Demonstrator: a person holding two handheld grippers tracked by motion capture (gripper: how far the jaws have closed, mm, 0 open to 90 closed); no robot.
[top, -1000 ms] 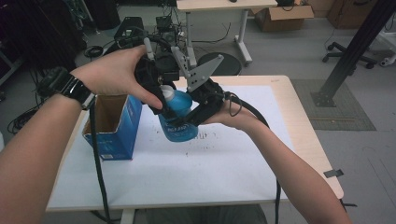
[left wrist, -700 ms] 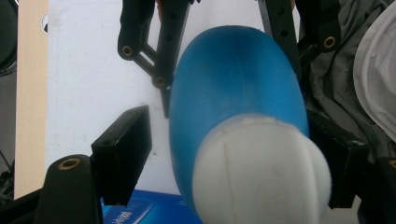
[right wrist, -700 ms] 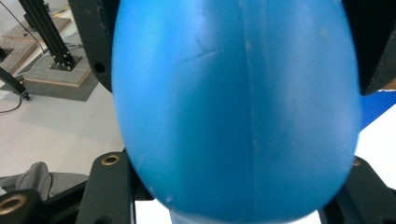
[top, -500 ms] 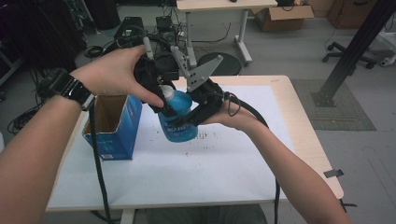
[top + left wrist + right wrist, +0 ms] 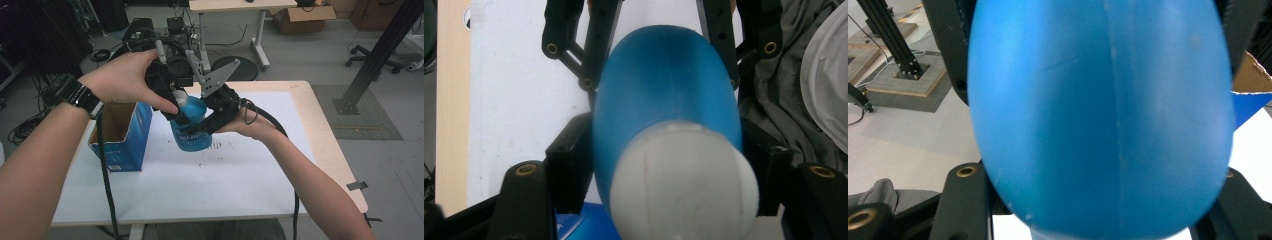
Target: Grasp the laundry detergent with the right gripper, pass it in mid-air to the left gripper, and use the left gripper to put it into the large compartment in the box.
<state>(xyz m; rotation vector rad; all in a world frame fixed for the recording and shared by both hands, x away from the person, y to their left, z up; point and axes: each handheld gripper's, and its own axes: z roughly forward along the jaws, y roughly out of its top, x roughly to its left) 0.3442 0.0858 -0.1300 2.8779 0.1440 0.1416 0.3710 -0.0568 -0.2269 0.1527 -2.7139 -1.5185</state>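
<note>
The blue bottle (image 5: 192,125) is held above the counter (image 5: 240,175), clamped by the left hand-held gripper (image 5: 175,102) and the right hand-held gripper (image 5: 212,117). If opposite pulls are applied, its smooth body may slip and be dropped.

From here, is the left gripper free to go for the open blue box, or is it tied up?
Probably not yet: the left gripper is closed around the blue bottle near its white cap. The blue box sits close beside it.

An open blue box (image 5: 121,137) is standing at the left of the bench (image 5: 240,180), blocking that side; the near and right stretches of white sheet are lying bare, leaving room for tongs to pass
</note>
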